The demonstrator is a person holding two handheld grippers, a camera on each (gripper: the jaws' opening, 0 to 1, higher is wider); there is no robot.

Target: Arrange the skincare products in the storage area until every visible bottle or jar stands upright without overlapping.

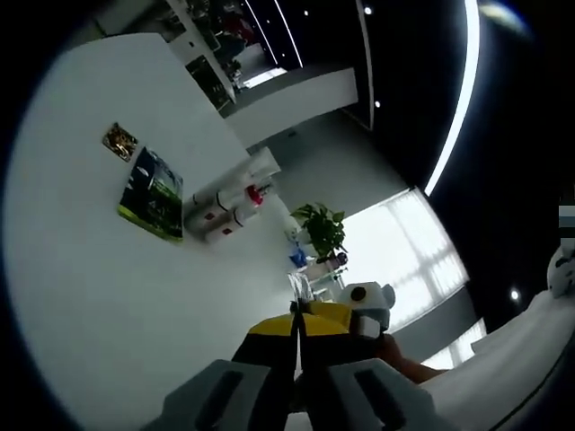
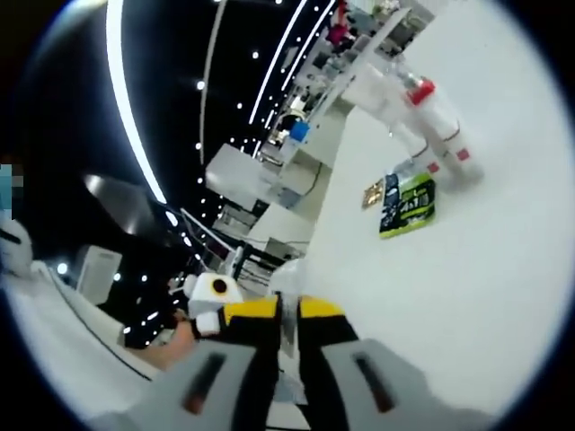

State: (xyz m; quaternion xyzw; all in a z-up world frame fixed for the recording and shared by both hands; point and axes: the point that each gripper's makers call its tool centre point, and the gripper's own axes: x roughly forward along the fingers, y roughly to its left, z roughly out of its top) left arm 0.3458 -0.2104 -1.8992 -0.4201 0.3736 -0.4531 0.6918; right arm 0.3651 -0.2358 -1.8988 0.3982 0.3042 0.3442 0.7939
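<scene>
closed left gripper (image 1: 297, 325), bottles (image 1: 225, 208) well beyond

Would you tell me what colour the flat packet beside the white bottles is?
Mostly bright green with dark areas; the flat packet shows best in the left gripper view.

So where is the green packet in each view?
Left gripper view: green packet lies left of centre on the white table.
Right gripper view: green packet sits right of centre, upper half.
Shared landmark: white bottles with red caps beside it.
</scene>
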